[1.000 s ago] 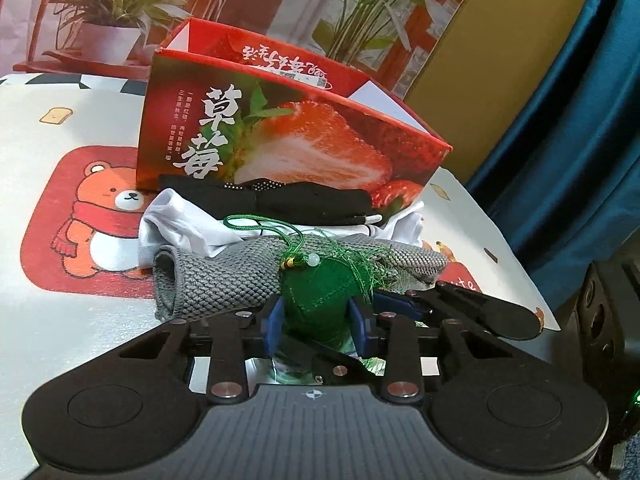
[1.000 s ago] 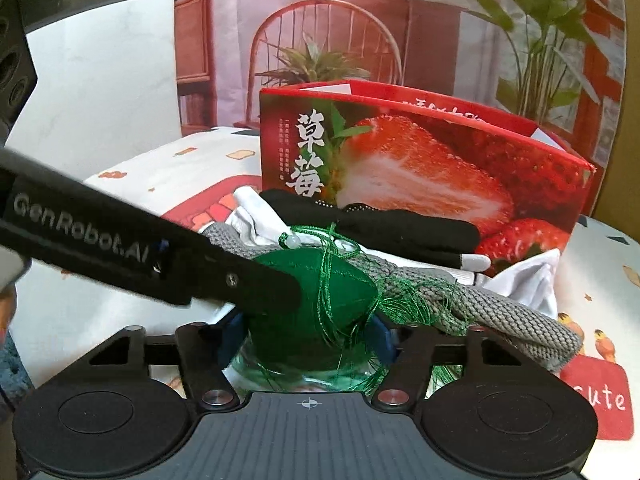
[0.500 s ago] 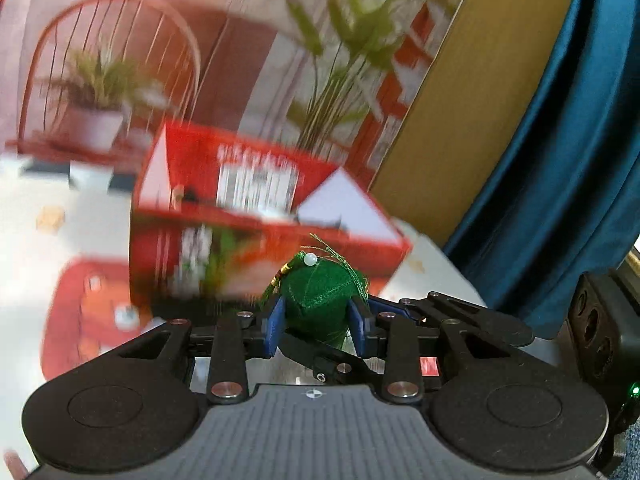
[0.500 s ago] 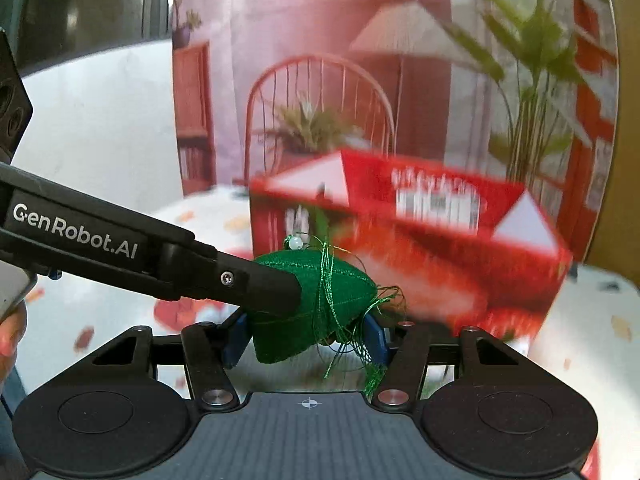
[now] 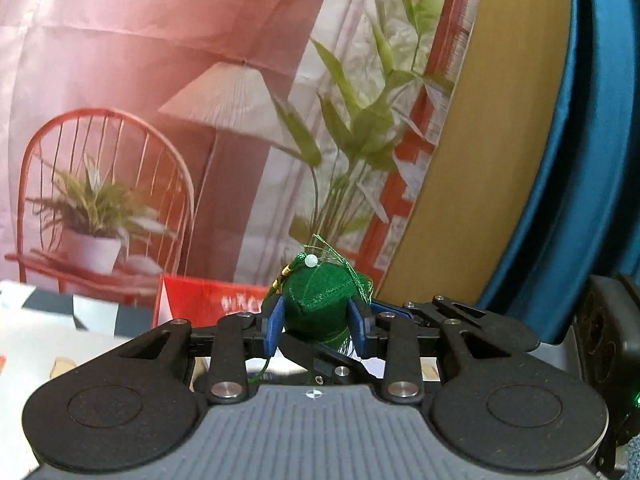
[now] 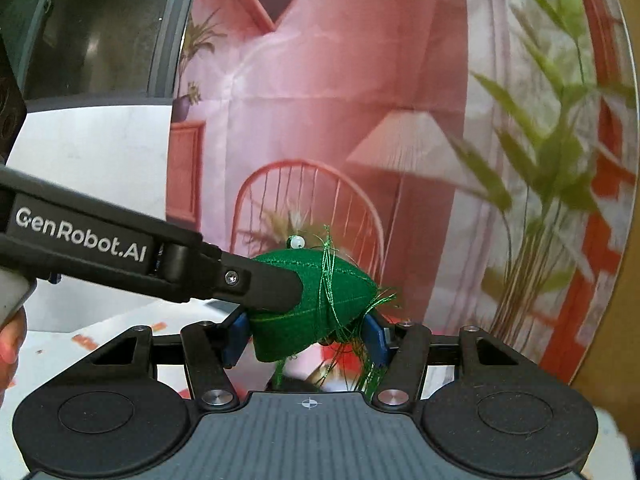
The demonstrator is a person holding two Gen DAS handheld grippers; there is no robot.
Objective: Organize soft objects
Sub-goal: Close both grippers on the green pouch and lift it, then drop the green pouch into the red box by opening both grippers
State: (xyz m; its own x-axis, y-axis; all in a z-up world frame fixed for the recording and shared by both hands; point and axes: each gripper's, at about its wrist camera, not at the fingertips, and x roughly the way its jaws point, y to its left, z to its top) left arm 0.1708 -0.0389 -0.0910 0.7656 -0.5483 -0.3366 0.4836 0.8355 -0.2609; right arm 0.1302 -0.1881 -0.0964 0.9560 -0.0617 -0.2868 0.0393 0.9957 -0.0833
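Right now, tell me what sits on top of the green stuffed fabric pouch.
On the green stuffed fabric pouch sit a small white bead and loose green tassel threads. The pouch's underside is covered by both grippers' linkages.

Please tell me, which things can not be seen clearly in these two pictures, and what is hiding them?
- Red box, left wrist view: only its top edge shows; the left gripper covers the rest, and its print is blurred.
- Green sachet, right wrist view: its left end is behind the other gripper's finger.
- Tassel threads: ends hidden behind the right gripper.
- Table: mostly cut off.
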